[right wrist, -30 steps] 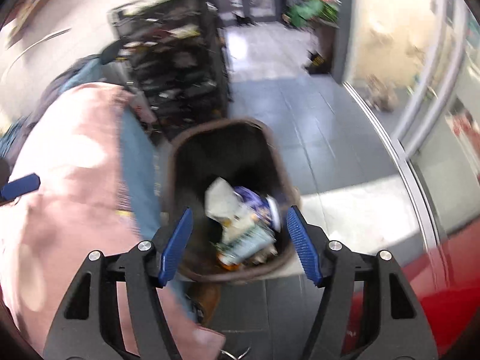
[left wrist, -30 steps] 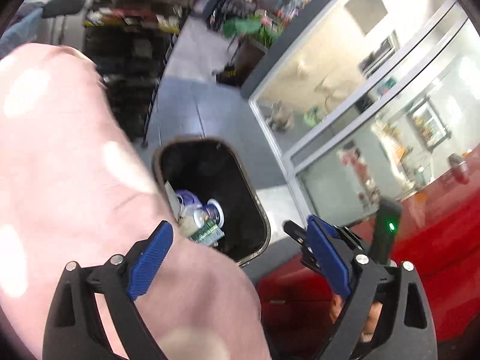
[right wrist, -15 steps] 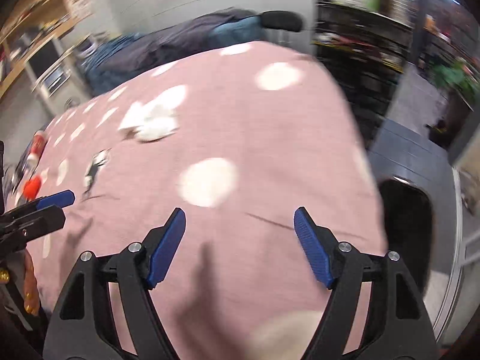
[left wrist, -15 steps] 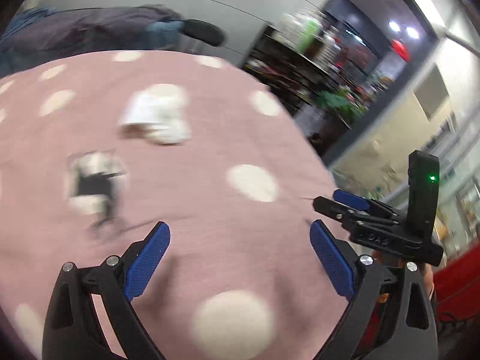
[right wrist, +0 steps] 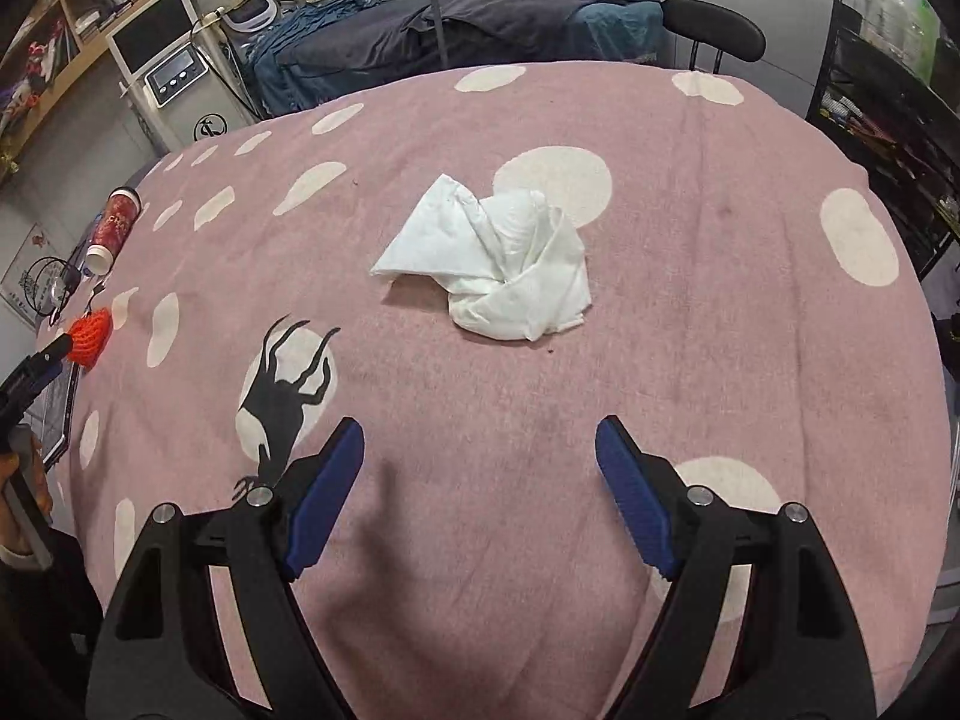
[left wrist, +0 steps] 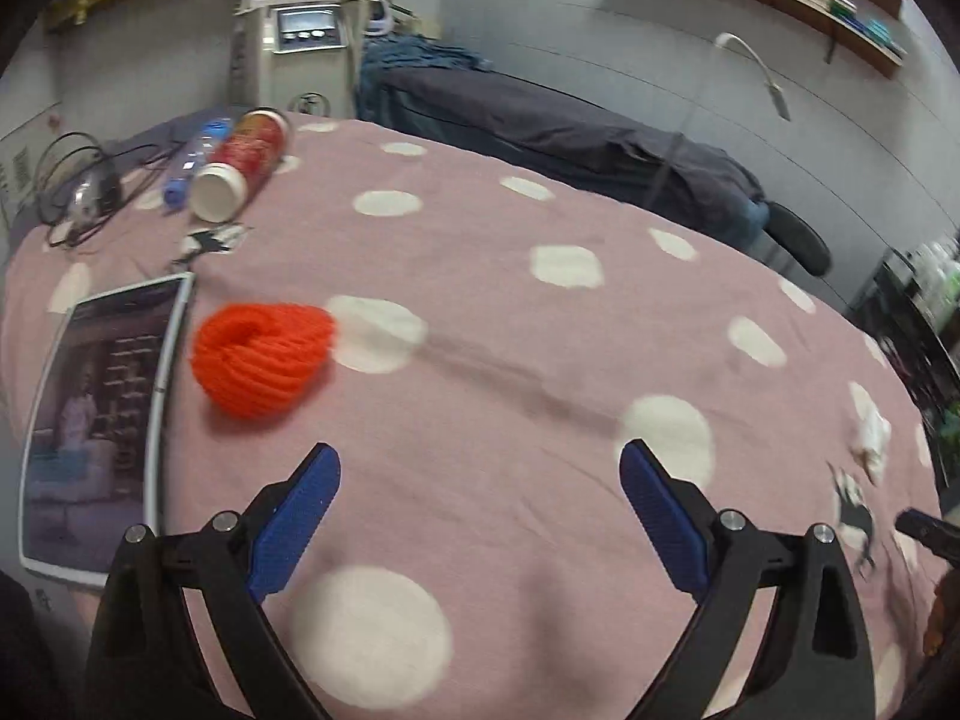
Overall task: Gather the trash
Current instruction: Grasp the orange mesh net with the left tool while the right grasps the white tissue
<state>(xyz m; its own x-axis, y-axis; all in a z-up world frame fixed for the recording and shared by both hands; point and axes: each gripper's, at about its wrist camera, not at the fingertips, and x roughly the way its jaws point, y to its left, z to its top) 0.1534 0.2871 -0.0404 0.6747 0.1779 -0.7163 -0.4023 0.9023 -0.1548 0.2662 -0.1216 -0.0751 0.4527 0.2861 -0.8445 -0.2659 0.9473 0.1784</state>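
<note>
A crumpled white tissue [right wrist: 510, 258] lies on the pink dotted tablecloth [right wrist: 720, 330], ahead of my right gripper [right wrist: 480, 450]. Its jaws are opening, with nothing between them. My left gripper [left wrist: 477, 480] is open over bare cloth with nothing in it. An orange net ball [left wrist: 261, 357] lies ahead of it to the left. The same tissue [left wrist: 870, 438] shows small at the right edge of the left wrist view. In the right wrist view, the left gripper [right wrist: 30, 372] pokes in at the left edge, beside the orange ball [right wrist: 90, 333].
A tablet [left wrist: 96, 420] lies by the table's left edge. Beyond it lie a red can [left wrist: 246, 156], a blue bottle [left wrist: 192, 162] and cables [left wrist: 78, 186]. Behind the table stand a dark-covered couch [right wrist: 480, 18], a black chair [right wrist: 714, 36] and a black shelf rack [right wrist: 888, 120].
Both views have swung from the trash bin on the floor to the table top, and the bin is out of view. The right jaws stand wider.
</note>
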